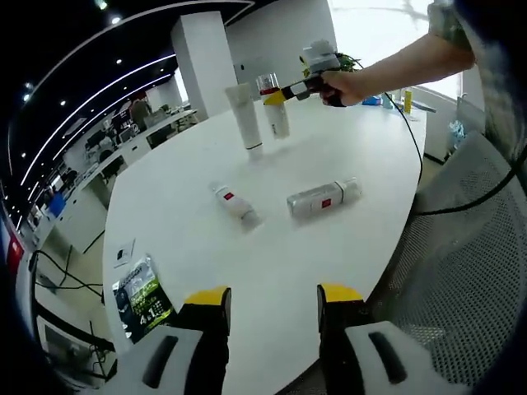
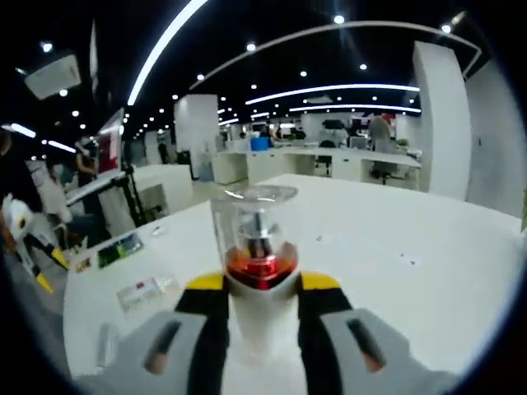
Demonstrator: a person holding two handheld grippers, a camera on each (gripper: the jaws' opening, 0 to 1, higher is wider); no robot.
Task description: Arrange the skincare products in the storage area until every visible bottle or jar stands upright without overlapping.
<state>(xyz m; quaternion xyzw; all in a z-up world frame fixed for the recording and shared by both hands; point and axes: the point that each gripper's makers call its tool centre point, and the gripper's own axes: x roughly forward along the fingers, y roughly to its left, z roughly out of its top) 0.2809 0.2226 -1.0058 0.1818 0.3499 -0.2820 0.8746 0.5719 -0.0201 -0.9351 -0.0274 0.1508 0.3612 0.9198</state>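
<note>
A white pump bottle (image 1: 276, 115) with a clear cap and red collar is upright at the far side of the white table (image 1: 272, 263). My right gripper (image 1: 280, 95) is shut on it. In the right gripper view the same pump bottle (image 2: 257, 247) sits between the yellow-tipped jaws of my right gripper (image 2: 262, 288). A tall white tube (image 1: 245, 118) stands next to it. A small white bottle (image 1: 235, 203) and a larger silver-white bottle (image 1: 323, 198) lie on their sides mid-table. My left gripper (image 1: 274, 298) hangs open over the near edge, holding nothing.
A green packet (image 1: 142, 298) lies at the table's near left corner, beside a small card (image 1: 123, 253). A grey mesh chair (image 1: 461, 247) stands on the right. A person's arm (image 1: 395, 66) and a black cable (image 1: 428, 164) reach over the far right of the table.
</note>
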